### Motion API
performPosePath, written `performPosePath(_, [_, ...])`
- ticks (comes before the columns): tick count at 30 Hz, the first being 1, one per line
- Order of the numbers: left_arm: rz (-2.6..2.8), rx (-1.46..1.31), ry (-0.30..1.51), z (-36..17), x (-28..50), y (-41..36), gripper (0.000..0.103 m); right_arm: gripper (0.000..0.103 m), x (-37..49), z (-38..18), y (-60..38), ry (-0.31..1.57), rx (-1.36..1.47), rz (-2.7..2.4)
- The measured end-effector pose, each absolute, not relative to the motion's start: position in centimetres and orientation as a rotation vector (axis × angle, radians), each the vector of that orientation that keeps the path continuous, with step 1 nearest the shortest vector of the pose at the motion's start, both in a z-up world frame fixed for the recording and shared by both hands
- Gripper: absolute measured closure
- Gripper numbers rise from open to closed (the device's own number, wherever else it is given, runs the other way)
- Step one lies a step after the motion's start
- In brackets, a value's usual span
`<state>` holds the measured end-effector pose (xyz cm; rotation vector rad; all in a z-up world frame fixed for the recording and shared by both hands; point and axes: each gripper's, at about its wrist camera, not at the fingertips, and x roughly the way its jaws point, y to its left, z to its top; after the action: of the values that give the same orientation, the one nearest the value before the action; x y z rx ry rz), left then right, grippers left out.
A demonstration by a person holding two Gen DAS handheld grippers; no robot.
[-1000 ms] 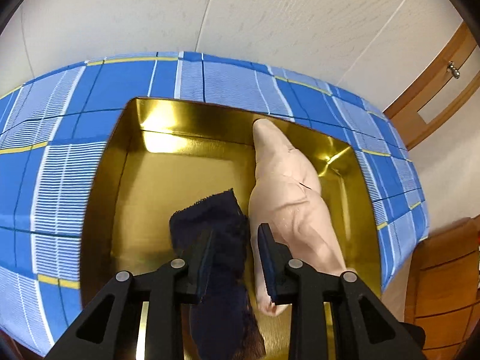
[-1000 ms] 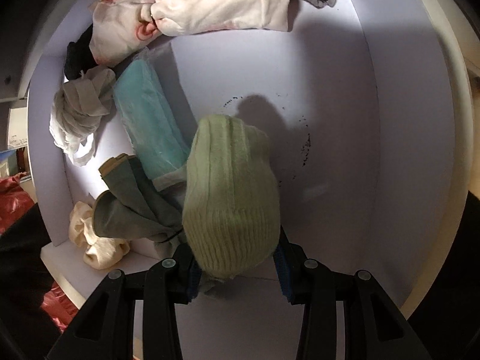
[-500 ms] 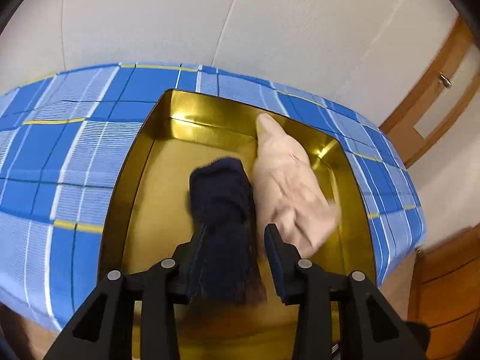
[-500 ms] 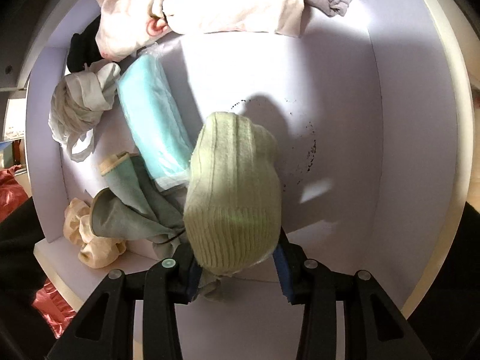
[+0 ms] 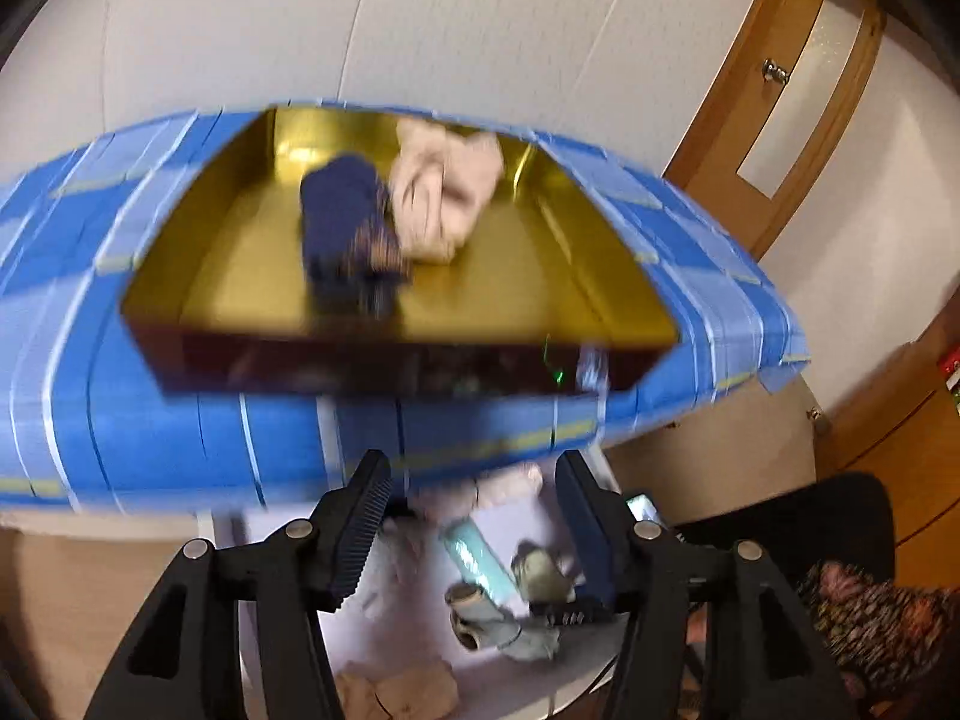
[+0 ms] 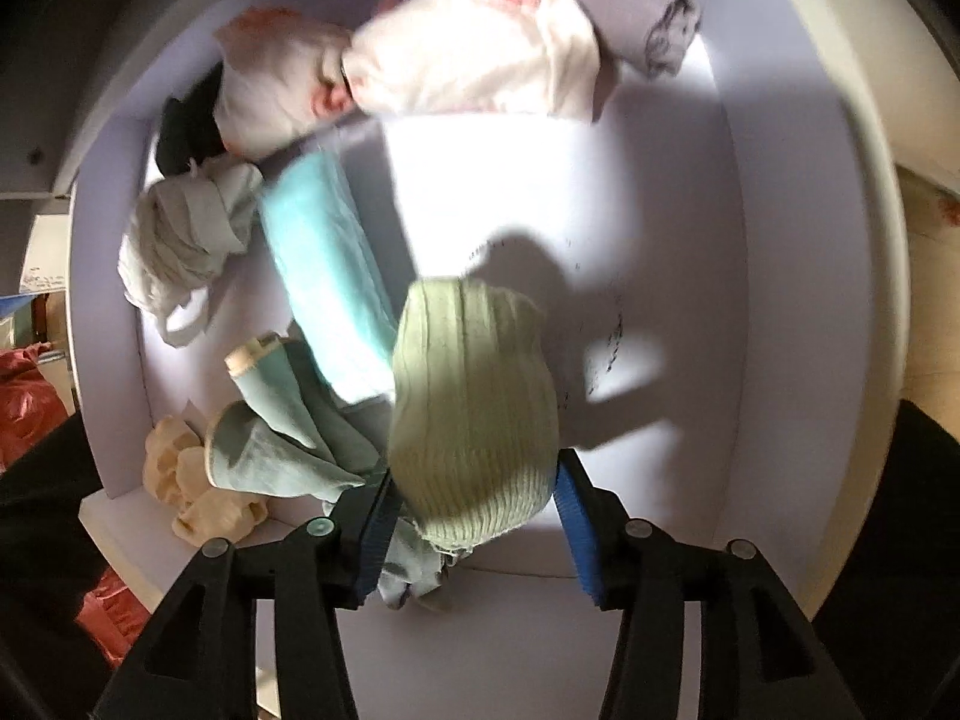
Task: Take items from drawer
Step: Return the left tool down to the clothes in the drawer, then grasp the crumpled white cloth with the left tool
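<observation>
My left gripper [image 5: 474,480] is empty and its jaws are opening; it hangs in front of the table edge, above the white drawer [image 5: 408,600]. Behind it the gold tray [image 5: 510,294] holds a navy sock [image 5: 345,216] and a pale pink garment [image 5: 441,192] side by side. My right gripper [image 6: 477,480] points down into the drawer [image 6: 540,192] with a pale green knitted sock [image 6: 474,414] between its blue pads. Those jaws are opening, though both pads still touch the sock, which hangs above the drawer floor.
In the drawer lie a teal roll [image 6: 324,276], a grey-green sock [image 6: 282,432], a white and pink cloth [image 6: 468,60], a lilac roll [image 6: 654,30], a knotted white cloth [image 6: 186,234] and a cream piece [image 6: 180,480]. The tray sits on a blue checked cloth [image 5: 180,444].
The left gripper let go of the navy sock in the tray, opened, and drew back over the table edge to above the drawer. The right gripper's fingers stand slightly wider around the green sock.
</observation>
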<state>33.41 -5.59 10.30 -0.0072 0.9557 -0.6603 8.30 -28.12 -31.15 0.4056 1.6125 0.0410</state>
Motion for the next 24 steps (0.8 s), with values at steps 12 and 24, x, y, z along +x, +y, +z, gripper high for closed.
performPosePath(12, [-0.462, 0.112, 1.326, -3.3, 34.5, -5.5, 0.044, 0.048, 9.8, -28.0, -27.9, 1.473, 0.393, 0.083])
performPosePath(24, [-0.501, 0.353, 1.358, -9.7, 36.3, -9.7, 0.042, 0.029, 9.3, -29.1, -26.6, 1.550, 0.348, 0.049])
